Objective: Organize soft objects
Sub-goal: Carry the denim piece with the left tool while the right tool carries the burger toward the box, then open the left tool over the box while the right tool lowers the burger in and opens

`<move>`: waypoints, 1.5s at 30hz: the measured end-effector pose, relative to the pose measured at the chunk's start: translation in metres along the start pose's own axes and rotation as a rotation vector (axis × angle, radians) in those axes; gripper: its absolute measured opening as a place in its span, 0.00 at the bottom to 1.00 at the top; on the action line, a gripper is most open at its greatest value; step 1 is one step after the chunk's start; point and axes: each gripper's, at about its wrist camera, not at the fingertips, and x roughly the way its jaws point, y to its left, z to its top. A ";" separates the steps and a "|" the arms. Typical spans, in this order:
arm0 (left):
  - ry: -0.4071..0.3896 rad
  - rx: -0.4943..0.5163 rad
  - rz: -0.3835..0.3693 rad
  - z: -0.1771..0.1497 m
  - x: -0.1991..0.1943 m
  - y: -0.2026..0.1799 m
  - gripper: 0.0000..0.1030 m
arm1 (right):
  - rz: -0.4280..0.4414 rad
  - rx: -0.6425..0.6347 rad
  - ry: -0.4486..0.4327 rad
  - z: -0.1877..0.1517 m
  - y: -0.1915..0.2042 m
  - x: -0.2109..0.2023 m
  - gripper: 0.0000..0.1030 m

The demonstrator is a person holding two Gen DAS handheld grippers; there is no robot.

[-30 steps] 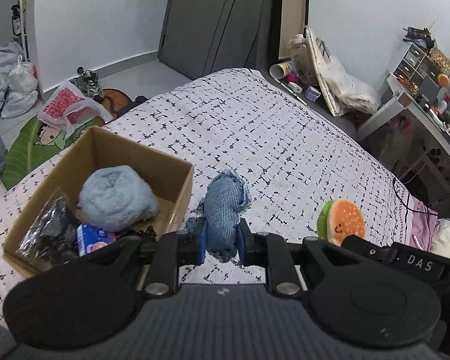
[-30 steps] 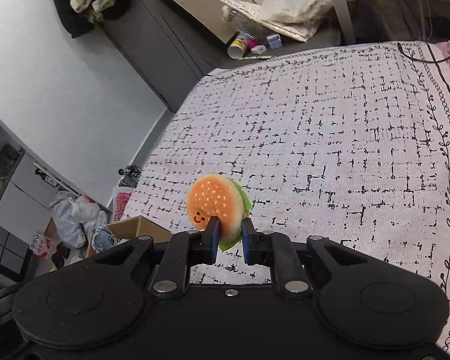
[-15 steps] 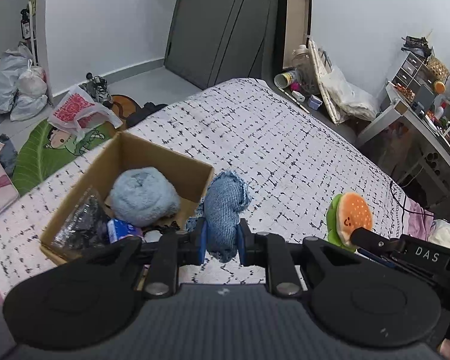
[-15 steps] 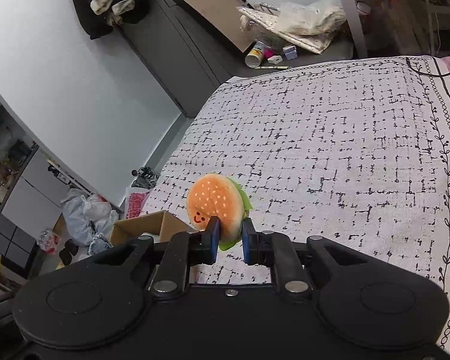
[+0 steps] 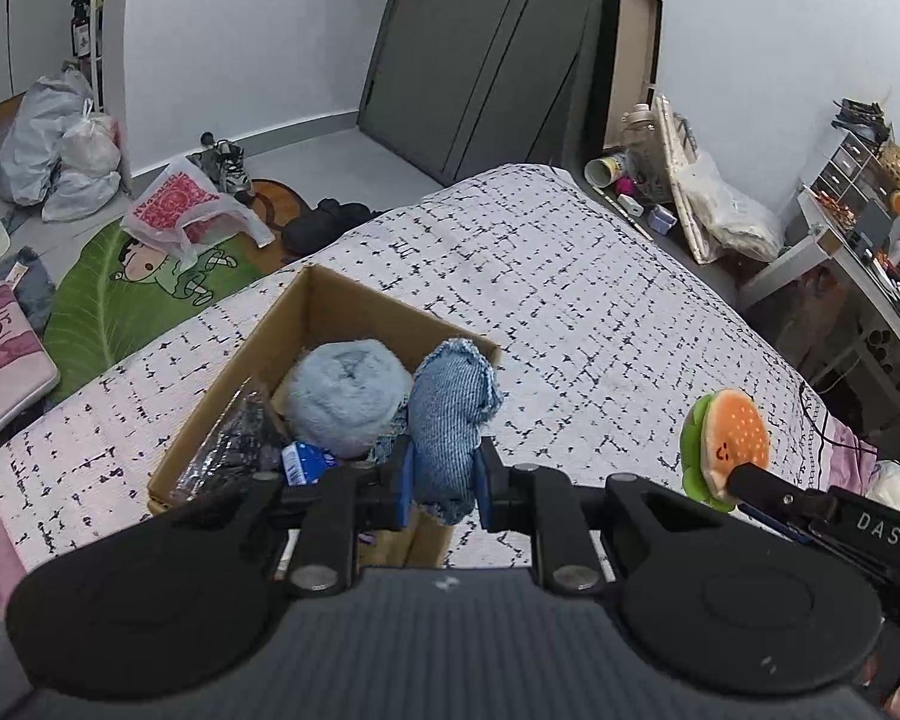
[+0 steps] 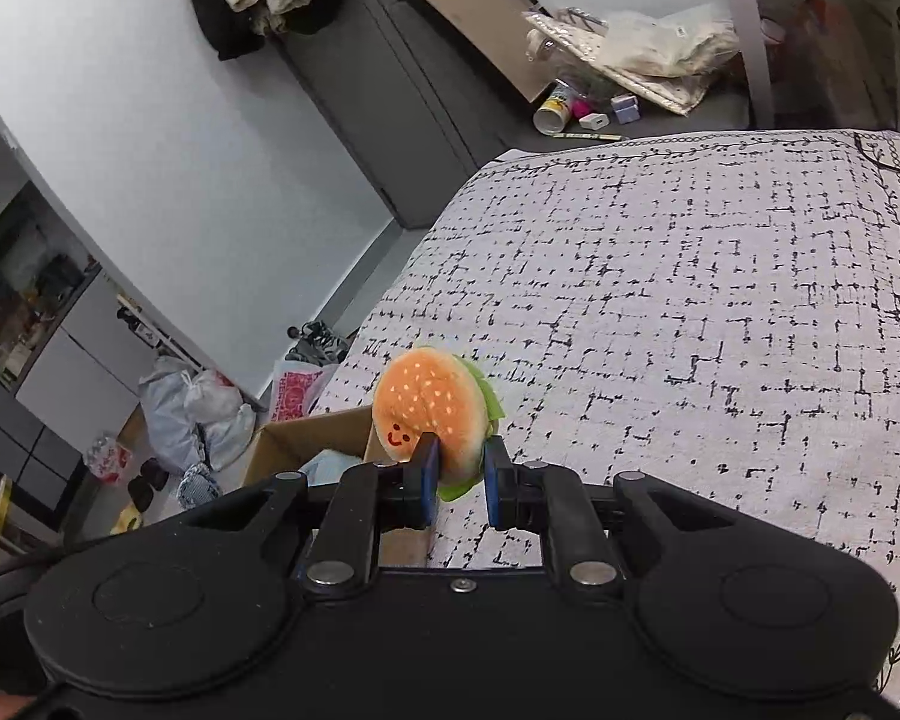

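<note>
1. Left wrist view shows your left gripper [image 5: 441,487] with its jaws closed on a rolled denim cloth [image 5: 450,420]; the roll stands upright between the blue pads [image 5: 404,483] and it hangs over the near right corner of the cardboard box [image 5: 252,354].
2. Inside the box you have a light blue fluffy ball [image 5: 345,397], which touches the denim cloth on its left side. To the left of the ball, in the box, lies a dark crumpled plastic bag [image 5: 234,444], and a small blue packet [image 5: 304,461] lies below the ball, at the near wall of the box.
3. Right wrist view shows your right gripper [image 6: 457,482] with its jaws pressed on a plush burger [image 6: 429,414]; the orange bun with the small smiling face looks to the left, and the green felt edge comes out on the right side.
4. The burger is held to the right of the box, apart from it, over the bedspread [image 5: 570,312]. In the right wrist view a corner of the box [image 6: 312,435] is just left of the burger.
5. The box stands on the white bedspread with black broken lines, near its left edge.
6. On the floor to the left of the box you see a green cartoon mat [image 5: 120,294], a red and white plastic bag [image 5: 180,210] and some white bags [image 5: 60,150] at the wall.
</note>
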 end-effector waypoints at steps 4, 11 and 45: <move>0.019 -0.023 -0.004 0.000 0.004 0.012 0.19 | 0.007 -0.030 0.010 -0.005 0.013 0.004 0.15; 0.044 -0.047 -0.033 0.001 0.015 0.026 0.19 | 0.010 -0.076 0.029 -0.012 0.032 0.012 0.15; 0.123 -0.035 -0.046 0.014 0.040 0.077 0.63 | 0.028 -0.158 0.088 -0.021 0.093 0.056 0.16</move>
